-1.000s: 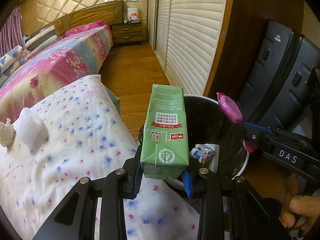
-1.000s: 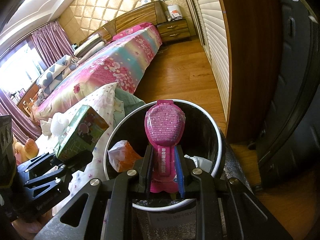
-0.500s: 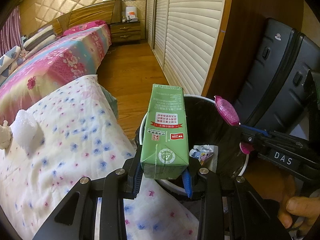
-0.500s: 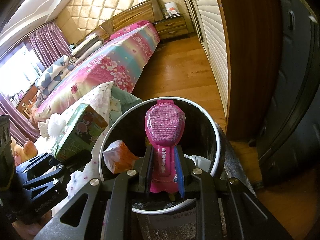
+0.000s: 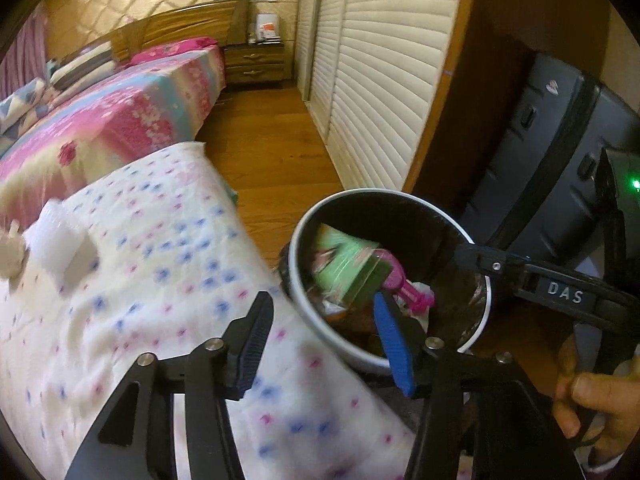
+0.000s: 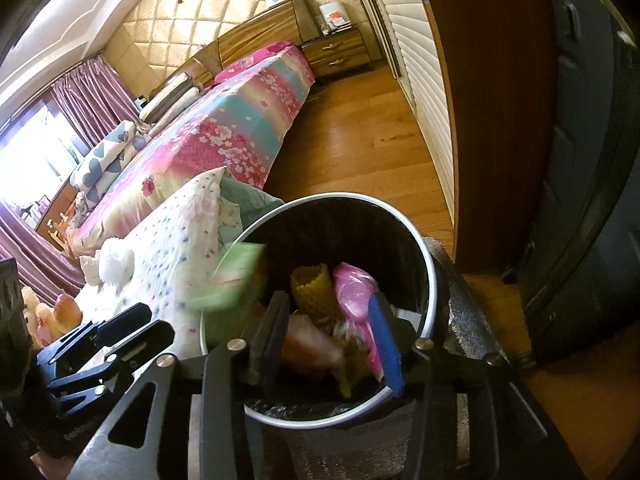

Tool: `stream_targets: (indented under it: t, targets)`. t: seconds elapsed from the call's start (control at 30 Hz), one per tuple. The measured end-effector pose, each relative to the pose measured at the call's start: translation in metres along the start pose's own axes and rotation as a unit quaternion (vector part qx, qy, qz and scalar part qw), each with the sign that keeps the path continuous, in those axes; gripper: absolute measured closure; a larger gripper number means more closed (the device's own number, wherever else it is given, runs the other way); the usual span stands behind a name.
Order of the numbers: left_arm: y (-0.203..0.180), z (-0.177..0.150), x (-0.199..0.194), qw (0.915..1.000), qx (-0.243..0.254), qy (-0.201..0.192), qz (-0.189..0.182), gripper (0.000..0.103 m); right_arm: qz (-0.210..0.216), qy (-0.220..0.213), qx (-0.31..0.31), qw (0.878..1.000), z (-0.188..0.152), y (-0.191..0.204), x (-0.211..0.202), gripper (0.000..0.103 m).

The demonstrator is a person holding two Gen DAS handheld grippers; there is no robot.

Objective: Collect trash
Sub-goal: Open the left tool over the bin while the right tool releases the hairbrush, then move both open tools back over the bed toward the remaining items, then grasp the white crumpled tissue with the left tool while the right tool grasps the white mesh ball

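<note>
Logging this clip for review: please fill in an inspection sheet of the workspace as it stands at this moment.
Surface: flowered quilt beside the bin; wooden floor beyond.
Job's things: green carton and pink packet blurred, inside the round trash bin, which already holds an orange wrapper and a yellow roll.
Clutter: white wad and a pale toy on the quilt.
Grippers: left gripper and right gripper over the bin, jaws just opened, nothing between them.
Cables: nothing seen.
Surroundings: bed, nightstand, louvred wardrobe doors, dark suitcase.
</note>
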State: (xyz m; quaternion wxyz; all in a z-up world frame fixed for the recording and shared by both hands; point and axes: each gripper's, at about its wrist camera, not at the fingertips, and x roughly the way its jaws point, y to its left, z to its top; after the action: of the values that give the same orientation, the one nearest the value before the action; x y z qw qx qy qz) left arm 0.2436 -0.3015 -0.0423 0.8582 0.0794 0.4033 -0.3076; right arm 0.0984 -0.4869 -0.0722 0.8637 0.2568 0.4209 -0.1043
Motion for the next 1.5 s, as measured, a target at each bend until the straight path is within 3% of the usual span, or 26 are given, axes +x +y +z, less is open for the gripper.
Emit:
stream_targets:
  t: [0.03, 0.1, 0.17, 0.53, 0.87, 1.2, 1.5]
  targets:
    - [0.006, -0.004, -0.005, 0.9999, -0.009, -0.004, -0.001, 0.048, 0.003, 0.0, 0.0, 1.0, -0.001, 0.003, -0.001, 0.049]
    - [0.02, -0.012, -0.015, 0.9995, -0.029, -0.01, 0.004, 0.045, 0.008, 0.0, 0.001, 1.0, -0.002, 0.006, -0.002, 0.026]
    - [0.032, -0.022, -0.025, 0.9988, -0.045, -0.018, 0.012, 0.043, 0.019, -0.005, 0.001, 1.0, -0.003, 0.014, -0.005, 0.019]
    - [0.102, -0.069, -0.075, 0.9884, -0.133, -0.031, 0.067, 0.041, 0.056, -0.018, -0.044, 0.997, -0.013, 0.083, -0.011, 0.017]
    - [0.151, -0.096, -0.106, 0.9776, -0.17, -0.036, 0.118, 0.041, 0.09, 0.016, -0.085, 0.992, -0.03, 0.146, 0.018, 0.015]
    - [0.216, -0.093, -0.109, 0.9652, -0.205, -0.026, 0.161, 0.04, 0.115, 0.049, -0.106, 0.986, -0.037, 0.2, 0.058, 0.015]
    - [0.274, -0.056, -0.077, 0.9613, -0.201, -0.028, 0.186, 0.04, 0.13, 0.065, -0.124, 0.982, -0.027, 0.24, 0.099, 0.015]
